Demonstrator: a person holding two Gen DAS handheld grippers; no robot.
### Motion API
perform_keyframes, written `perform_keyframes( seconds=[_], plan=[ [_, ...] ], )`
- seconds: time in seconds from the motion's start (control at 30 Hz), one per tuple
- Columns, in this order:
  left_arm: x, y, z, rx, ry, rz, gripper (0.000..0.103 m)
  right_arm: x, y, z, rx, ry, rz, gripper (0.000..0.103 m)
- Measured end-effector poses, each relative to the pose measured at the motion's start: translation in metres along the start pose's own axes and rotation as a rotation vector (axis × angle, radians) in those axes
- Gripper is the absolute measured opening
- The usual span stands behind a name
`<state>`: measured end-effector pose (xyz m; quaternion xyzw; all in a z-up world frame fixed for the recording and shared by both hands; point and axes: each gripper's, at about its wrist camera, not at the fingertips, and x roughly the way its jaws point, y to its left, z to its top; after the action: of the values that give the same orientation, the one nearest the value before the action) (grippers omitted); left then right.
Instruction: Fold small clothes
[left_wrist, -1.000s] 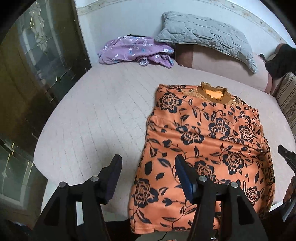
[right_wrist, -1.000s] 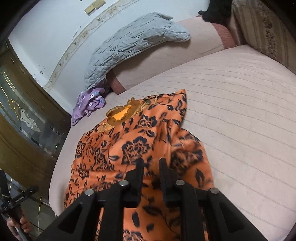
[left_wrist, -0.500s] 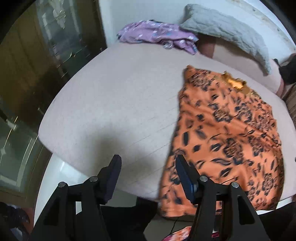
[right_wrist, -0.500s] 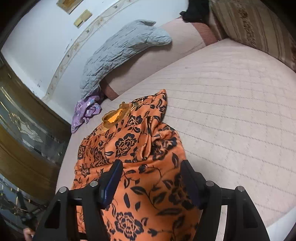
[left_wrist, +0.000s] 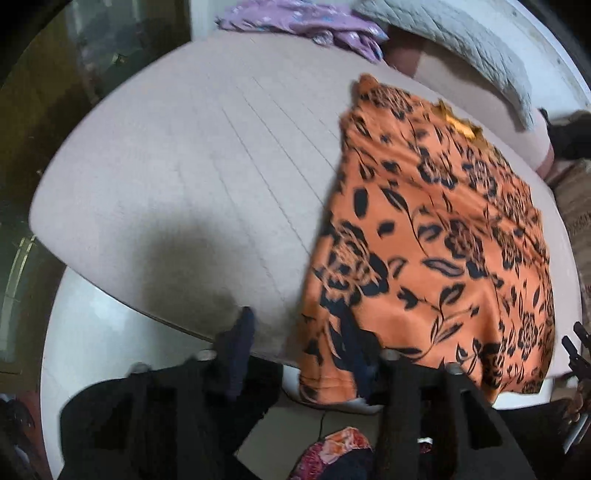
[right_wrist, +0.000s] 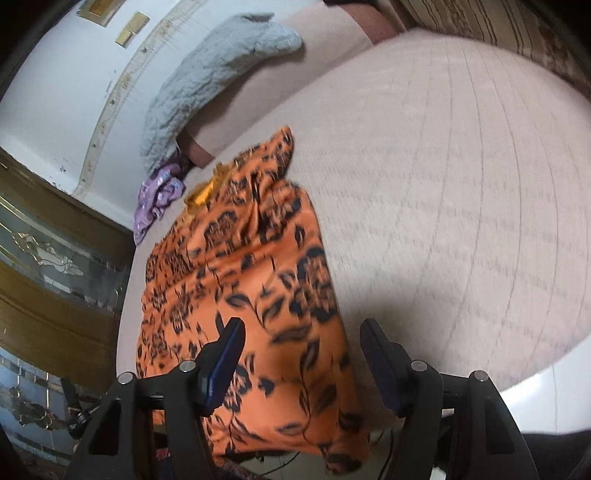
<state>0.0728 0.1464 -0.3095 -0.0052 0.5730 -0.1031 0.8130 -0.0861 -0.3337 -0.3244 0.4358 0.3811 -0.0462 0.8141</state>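
An orange garment with black flowers (left_wrist: 436, 229) lies flat on the pale pink bed (left_wrist: 166, 166), its hem hanging over the near edge. My left gripper (left_wrist: 297, 347) points down at the hem's left corner. Its jaws are closing with the cloth's edge between them; a gap still shows and the left finger (left_wrist: 240, 343) is off the cloth. In the right wrist view my right gripper (right_wrist: 303, 350) stands open over the garment (right_wrist: 240, 266) near its right hem corner, not gripping it.
A purple garment (left_wrist: 303, 22) and a grey quilted pillow (left_wrist: 461, 40) lie at the bed's far end. A wood and glass door (right_wrist: 48, 258) stands left of the bed. Patterned cloth (left_wrist: 340, 450) lies on the floor below the hem.
My left gripper has sunk to the bed's near edge and its jaws have narrowed. My right gripper has opened off the garment and drawn back toward the hem's right corner.
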Motion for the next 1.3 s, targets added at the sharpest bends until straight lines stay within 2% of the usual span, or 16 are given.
perform_keyframes(
  seconds=[0.23,0.33,0.4,0.53,0.57,0.73,0.83,0.9,0.93,0.97,1.0,1.03,1.17,1.23,1.3],
  plan=[
    [0.025,-0.011,-0.01,0.036,0.047,-0.019,0.04,0.01,0.005,-0.018,0.018,0.049,0.003,0.068],
    [0.033,-0.009,-0.013,0.025,0.084,-0.052,0.041,0.013,0.009,-0.023,0.008,0.06,-0.012,0.068],
    [0.035,-0.006,-0.017,0.012,0.078,-0.081,0.041,0.012,0.007,-0.026,0.017,0.061,-0.022,0.068],
    [0.034,-0.003,-0.019,0.002,0.069,-0.125,0.015,0.005,-0.001,-0.028,0.051,0.045,-0.035,0.068],
    [0.033,-0.005,-0.018,0.016,0.061,-0.131,0.014,0.004,-0.003,-0.028,0.058,0.047,-0.038,0.068],
    [0.035,-0.01,-0.017,0.034,0.053,-0.139,0.017,0.005,-0.004,-0.03,0.047,0.05,-0.082,0.068],
    [0.035,-0.012,-0.016,0.028,0.048,-0.162,0.029,0.02,0.001,-0.037,0.017,0.099,-0.124,0.066],
    [0.035,-0.016,-0.018,0.043,0.034,-0.146,0.028,0.033,0.005,-0.045,-0.003,0.139,-0.148,0.066],
    [0.035,-0.019,-0.019,0.059,0.021,-0.134,0.027,0.036,0.012,-0.05,-0.052,0.123,-0.194,0.064],
    [0.035,-0.02,-0.019,0.068,0.013,-0.135,0.014,0.038,0.02,-0.053,-0.099,0.117,-0.232,0.057],
    [0.035,-0.021,-0.019,0.073,0.008,-0.141,0.007,0.041,0.029,-0.057,-0.149,0.117,-0.269,0.03],
    [0.034,-0.021,-0.018,0.073,0.006,-0.156,0.007,0.042,0.032,-0.059,-0.171,0.118,-0.266,0.011],
    [0.022,-0.017,-0.01,0.063,-0.01,-0.215,0.006,0.031,0.04,-0.055,-0.162,0.105,-0.173,0.01],
    [0.006,-0.011,-0.003,0.049,-0.045,-0.258,0.006,0.019,0.042,-0.047,-0.133,0.074,-0.113,0.01],
    [-0.006,-0.007,0.003,0.048,-0.076,-0.271,0.006,0.001,0.044,-0.037,-0.123,0.029,-0.061,0.01]
  ],
)
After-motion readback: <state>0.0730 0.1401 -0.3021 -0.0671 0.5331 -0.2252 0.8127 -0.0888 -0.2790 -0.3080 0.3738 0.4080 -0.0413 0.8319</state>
